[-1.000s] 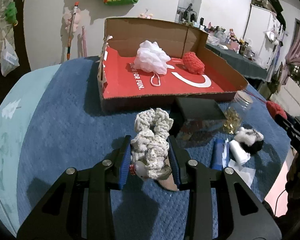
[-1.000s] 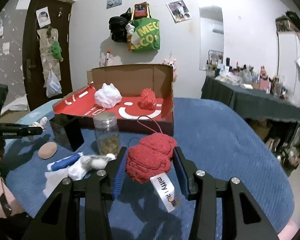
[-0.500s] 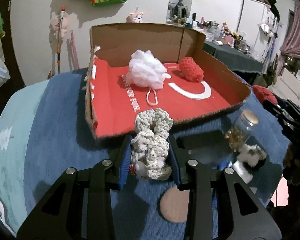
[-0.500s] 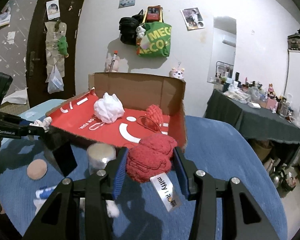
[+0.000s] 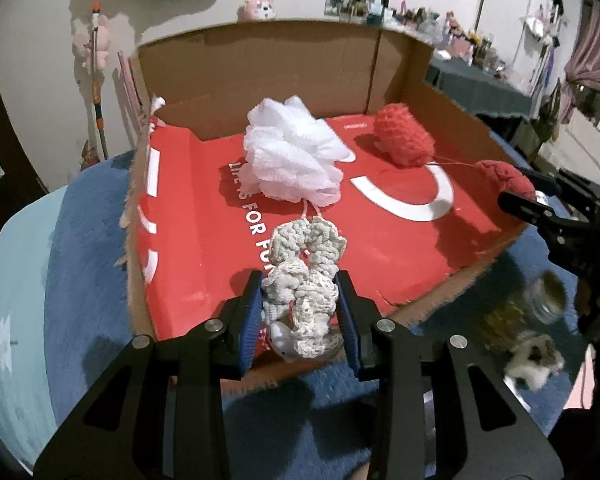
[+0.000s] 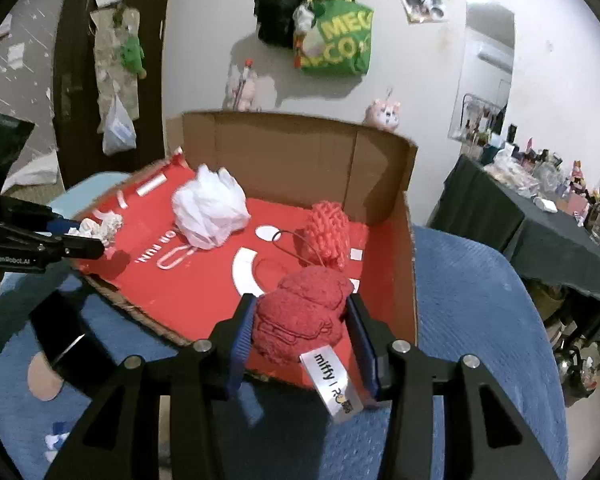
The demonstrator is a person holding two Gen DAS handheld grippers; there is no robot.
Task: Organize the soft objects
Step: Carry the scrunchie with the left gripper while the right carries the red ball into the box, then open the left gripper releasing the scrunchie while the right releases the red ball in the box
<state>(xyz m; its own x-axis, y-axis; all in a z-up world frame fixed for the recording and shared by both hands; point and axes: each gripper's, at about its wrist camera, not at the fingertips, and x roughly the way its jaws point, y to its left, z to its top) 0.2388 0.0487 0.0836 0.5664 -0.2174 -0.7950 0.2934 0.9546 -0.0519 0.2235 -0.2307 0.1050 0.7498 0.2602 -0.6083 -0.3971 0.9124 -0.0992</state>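
Now your left gripper (image 5: 300, 312) holds the cream crocheted scrunchie (image 5: 304, 280): both fingers (image 5: 250, 320) are closed against its sides, and its upper loop stands above the fingertips. The scrunchie hangs over the near edge of the cardboard box (image 5: 260, 64), above the red printed floor and just short of the white lettering.

Your right gripper (image 6: 300, 322) clamps the red knitted plush (image 6: 302, 314) between its blue-padded fingers (image 6: 242, 330). A white tag (image 6: 332, 380) printed "miffy" hangs from the plush toward the camera. The plush is over the near right corner of the box floor, close to the right wall. In the left wrist view the same plush (image 5: 504, 178) and the tips of the right gripper (image 5: 520, 196) appear at the right rim of the box.

Inside the box, a white mesh bath pouf (image 5: 292, 156) lies near the middle of the floor, with its loop cord trailing toward the near edge. A red yarn pom-pom (image 5: 404, 140) lies toward the far right corner, apart from the pouf; a thin cord runs from it toward the held plush.

The box rests on a blue textured bed cover (image 6: 480, 320). On the cover outside the box, to the right in the left wrist view, lie a glass jar (image 5: 540, 300) and a small black-and-white plush (image 5: 534, 356), both blurred. A black box (image 6: 64, 344) and a round tan pad (image 6: 40, 380) lie to the left in the right wrist view.
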